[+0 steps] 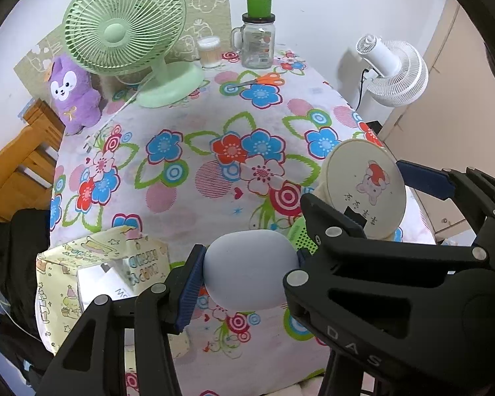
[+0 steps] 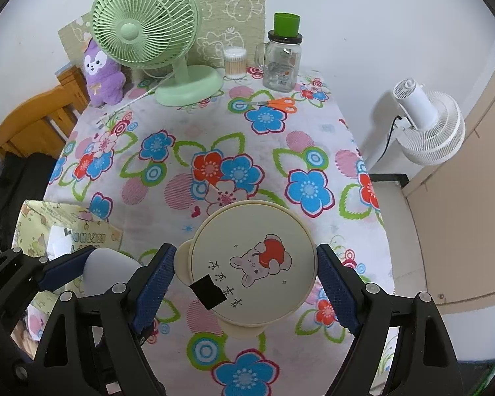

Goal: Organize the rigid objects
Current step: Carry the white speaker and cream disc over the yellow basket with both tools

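My left gripper point(image 1: 249, 269) is shut on a pale blue-grey rounded case point(image 1: 250, 269), held above the near part of the flowered table point(image 1: 188, 122). The case also shows at the left of the right wrist view point(image 2: 107, 269). My right gripper point(image 2: 246, 283) is shut on a round cream box with a cartoon bunny lid point(image 2: 252, 264), just above the tablecloth. The same box shows in the left wrist view point(image 1: 366, 188), to the right of the case. A yellow patterned open box point(image 1: 92, 274) stands at the table's near left, and shows in the right wrist view point(image 2: 66, 231).
At the back stand a green desk fan point(image 2: 148, 36), a purple plush toy point(image 2: 102, 72), a jar of cotton swabs point(image 2: 235, 62) and a glass mug jar with a green cup on top point(image 2: 283, 62). Orange scissors point(image 2: 277, 104) lie near them. A white fan point(image 2: 429, 122) stands off the table's right.
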Available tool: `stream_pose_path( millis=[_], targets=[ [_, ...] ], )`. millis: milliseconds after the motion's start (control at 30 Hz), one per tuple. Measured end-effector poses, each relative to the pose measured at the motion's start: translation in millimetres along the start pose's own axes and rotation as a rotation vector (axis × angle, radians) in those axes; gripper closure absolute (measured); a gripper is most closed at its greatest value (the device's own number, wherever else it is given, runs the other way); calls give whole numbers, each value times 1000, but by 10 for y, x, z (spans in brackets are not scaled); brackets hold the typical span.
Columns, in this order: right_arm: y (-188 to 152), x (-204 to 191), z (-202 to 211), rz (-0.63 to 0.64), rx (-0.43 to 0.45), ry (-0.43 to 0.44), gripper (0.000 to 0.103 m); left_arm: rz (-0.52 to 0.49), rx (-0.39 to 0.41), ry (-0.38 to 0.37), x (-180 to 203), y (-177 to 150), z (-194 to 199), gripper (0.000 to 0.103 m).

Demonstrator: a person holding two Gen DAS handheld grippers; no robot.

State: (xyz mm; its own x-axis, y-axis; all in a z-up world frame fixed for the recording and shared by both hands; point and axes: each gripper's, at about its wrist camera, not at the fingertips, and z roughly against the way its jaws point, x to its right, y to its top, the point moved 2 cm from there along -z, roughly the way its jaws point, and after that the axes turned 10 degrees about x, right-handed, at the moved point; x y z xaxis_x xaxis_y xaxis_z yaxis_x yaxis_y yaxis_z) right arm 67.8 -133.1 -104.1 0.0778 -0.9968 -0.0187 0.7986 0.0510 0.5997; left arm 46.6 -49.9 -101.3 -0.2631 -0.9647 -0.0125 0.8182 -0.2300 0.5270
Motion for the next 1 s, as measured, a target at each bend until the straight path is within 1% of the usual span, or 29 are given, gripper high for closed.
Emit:
stream_pose_path(
  millis=[533,1000],
  targets=[
    [13,-450,60,2,6,-6,17,2,14,-10,-397,-121,113,46],
    [30,-945,96,30,20,11,17,25,28,6,-855,-279,236,46]
  ],
)
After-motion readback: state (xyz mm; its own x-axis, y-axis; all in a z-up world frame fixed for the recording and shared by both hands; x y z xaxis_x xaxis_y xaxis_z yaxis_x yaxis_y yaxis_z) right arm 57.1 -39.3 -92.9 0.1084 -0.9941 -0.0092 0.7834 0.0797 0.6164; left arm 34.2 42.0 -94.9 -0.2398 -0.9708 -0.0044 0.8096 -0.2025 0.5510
